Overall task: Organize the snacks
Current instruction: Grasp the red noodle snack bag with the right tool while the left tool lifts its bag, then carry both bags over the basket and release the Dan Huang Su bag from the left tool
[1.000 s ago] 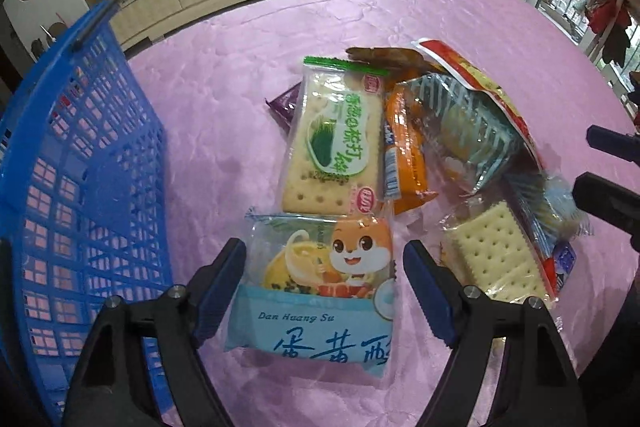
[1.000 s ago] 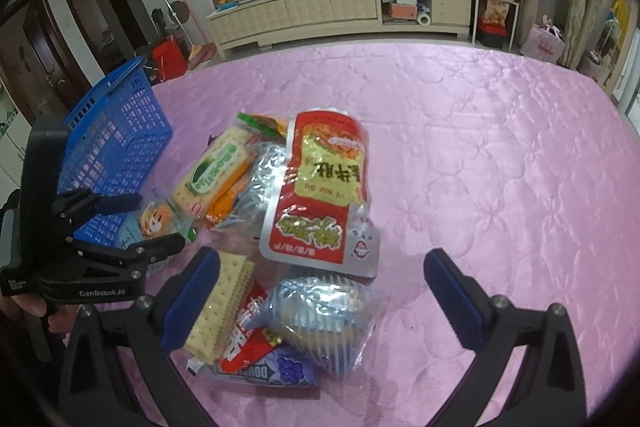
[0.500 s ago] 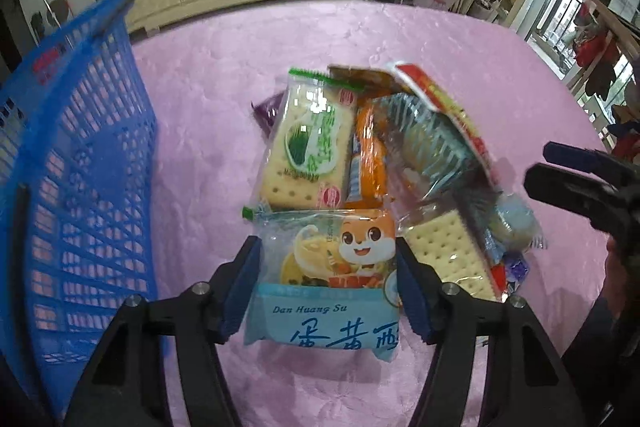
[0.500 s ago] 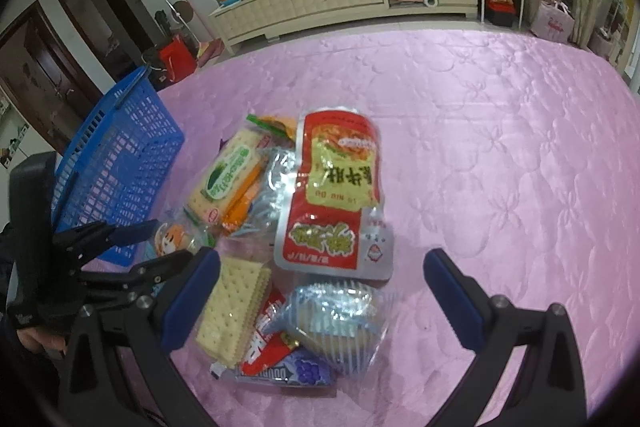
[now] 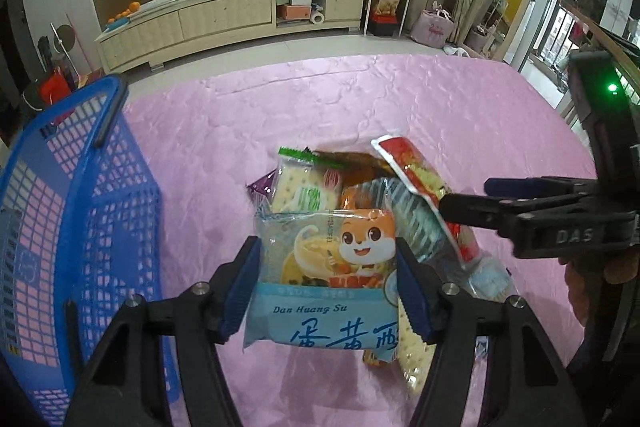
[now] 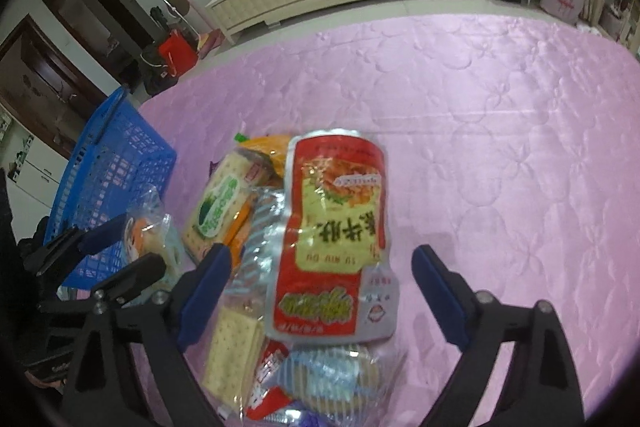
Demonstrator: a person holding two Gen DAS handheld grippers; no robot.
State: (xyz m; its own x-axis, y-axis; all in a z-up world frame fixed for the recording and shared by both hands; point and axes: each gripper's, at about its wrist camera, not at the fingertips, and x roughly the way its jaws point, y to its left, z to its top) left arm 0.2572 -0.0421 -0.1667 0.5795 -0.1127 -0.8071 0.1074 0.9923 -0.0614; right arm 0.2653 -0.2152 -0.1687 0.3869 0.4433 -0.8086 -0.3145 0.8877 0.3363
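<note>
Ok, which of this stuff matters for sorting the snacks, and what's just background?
For the job:
- Dan Huang Su packet, clamped in left tongs
- red pouch
- green cracker packet
- blue basket
- right tongs, open

Background:
- TV cabinet
- pink tablecloth

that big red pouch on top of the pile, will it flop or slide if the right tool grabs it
The red pouch looks flat and thin, with creased film, so it will likely sag when lifted by its edges. Its glossy surface may slip between the pads. It rests loosely atop other packets, so a push would probably slide it off. The right tool straddles it, open.
</note>
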